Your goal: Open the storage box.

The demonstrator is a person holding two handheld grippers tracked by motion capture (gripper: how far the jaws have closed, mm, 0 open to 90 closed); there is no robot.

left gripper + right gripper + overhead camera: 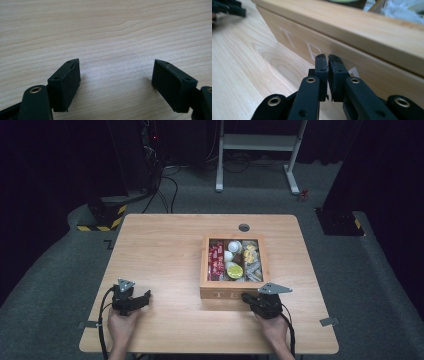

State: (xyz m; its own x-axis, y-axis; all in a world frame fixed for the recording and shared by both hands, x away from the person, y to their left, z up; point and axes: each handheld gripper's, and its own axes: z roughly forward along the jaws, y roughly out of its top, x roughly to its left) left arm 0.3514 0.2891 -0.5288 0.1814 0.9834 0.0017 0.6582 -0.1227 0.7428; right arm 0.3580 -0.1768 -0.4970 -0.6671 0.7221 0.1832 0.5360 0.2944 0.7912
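Note:
A wooden box (204,265) with carved letters on its front stands right of the table's middle, packed with red sachets, small white cups and wrapped snacks. My right gripper (248,298) lies just before the box's front wall (367,62); its jaws are shut with nothing between them, tips (328,60) close to the carved letters. My left gripper (141,299) rests near the table's front left, far from the box. In the left gripper view its jaws (116,83) stand wide apart over bare wood, holding nothing.
The table (160,250) has a round cable hole (244,227) behind the box. Beyond the far edge are a white desk frame (257,150), cables and a yellow-black striped base (102,217) on grey carpet. My left gripper's dark shape (229,8) lies far off in the right gripper view.

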